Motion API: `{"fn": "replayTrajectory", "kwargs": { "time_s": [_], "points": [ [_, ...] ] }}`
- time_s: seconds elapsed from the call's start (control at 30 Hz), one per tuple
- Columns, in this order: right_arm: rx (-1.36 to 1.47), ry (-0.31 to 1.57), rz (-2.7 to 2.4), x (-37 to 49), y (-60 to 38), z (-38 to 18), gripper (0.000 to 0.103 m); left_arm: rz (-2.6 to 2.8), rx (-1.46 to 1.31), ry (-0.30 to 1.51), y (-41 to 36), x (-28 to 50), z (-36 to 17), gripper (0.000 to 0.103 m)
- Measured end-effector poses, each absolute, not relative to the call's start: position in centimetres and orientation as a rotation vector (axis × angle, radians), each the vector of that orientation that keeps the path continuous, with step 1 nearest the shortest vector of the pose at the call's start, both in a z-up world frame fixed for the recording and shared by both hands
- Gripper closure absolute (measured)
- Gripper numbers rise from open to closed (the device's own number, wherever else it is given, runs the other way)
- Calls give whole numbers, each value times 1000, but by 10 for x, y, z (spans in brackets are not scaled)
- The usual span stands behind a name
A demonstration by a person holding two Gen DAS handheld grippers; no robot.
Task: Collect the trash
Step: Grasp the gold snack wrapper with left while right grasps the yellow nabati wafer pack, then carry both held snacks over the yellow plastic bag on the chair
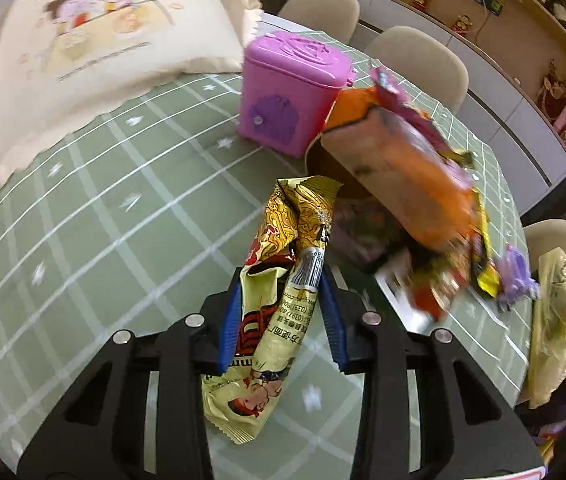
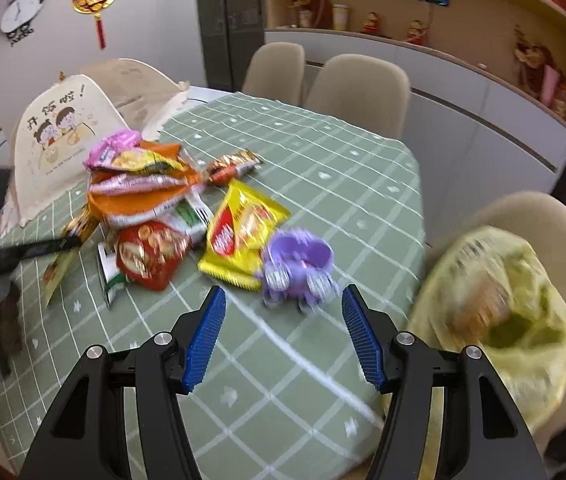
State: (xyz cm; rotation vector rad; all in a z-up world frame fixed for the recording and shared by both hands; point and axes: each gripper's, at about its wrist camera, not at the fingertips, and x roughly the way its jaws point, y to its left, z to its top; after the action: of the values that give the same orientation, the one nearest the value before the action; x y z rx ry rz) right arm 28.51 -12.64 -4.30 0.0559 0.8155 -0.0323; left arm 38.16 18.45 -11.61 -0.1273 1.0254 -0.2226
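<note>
Left gripper (image 1: 281, 312): clenched on a pale yellow noodle wrapper (image 1: 279, 300), blue pads (image 1: 230, 324) pressing both sides, wrapper hanging above the green checked tablecloth (image 1: 95, 240). Just beyond, to the right: a blurred orange wrapper (image 1: 411, 176) over a heap of mixed trash, with a pink lidded box (image 1: 291, 92) at far left of the heap and a cream printed food cover (image 1: 95, 40) further left. Right gripper (image 2: 283, 332): released, jaws wide apart, nothing between them, hovering above the cloth. Just ahead: a small purple toy (image 2: 299, 268), blurred, touching a yellow snack packet (image 2: 243, 232). Further left: a red packet (image 2: 151, 256), then the pile of orange and pink wrappers (image 2: 139, 184). To the near right, off the table edge: a yellow-green plastic bag (image 2: 499, 312), mouth open, blurred, in front of a beige chair (image 2: 543, 220).
</note>
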Motion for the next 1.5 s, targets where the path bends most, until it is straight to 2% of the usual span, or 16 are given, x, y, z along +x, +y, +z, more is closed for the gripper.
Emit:
{"fn": "replayTrajectory", "kwargs": {
  "time_s": [0.13, 0.33, 0.5, 0.53, 0.6, 0.73, 0.8, 0.9, 1.13, 1.5],
  "points": [
    [74, 828, 53, 329, -125, -46, 45, -172, -152, 991, 187, 344, -88, 69],
    [54, 874, 116, 384, -101, -63, 51, -55, -188, 874, 193, 305, -46, 69],
    [73, 932, 79, 416, -95, -85, 52, 22, -191, 839, 202, 291, -34, 67],
    [57, 945, 60, 422, -93, -89, 54, 34, -199, 835, 204, 288, -33, 67],
    [40, 961, 39, 433, -90, -97, 65, 45, -208, 826, 205, 284, -31, 67],
    [35, 1020, 45, 443, -88, -113, 66, 38, -197, 823, 202, 287, -31, 67],
    [63, 1052, 85, 442, -90, -117, 87, 27, -189, 828, 199, 290, -32, 67],
    [94, 1034, 132, 428, -94, -105, 94, 7, -183, 825, 196, 295, -33, 67],
    [161, 938, 206, 379, -106, -49, 96, -78, -191, 833, 181, 309, -38, 67],
    [168, 873, 173, 326, -121, -19, 96, -219, -175, 823, 146, 324, -38, 67]
  ]
}}
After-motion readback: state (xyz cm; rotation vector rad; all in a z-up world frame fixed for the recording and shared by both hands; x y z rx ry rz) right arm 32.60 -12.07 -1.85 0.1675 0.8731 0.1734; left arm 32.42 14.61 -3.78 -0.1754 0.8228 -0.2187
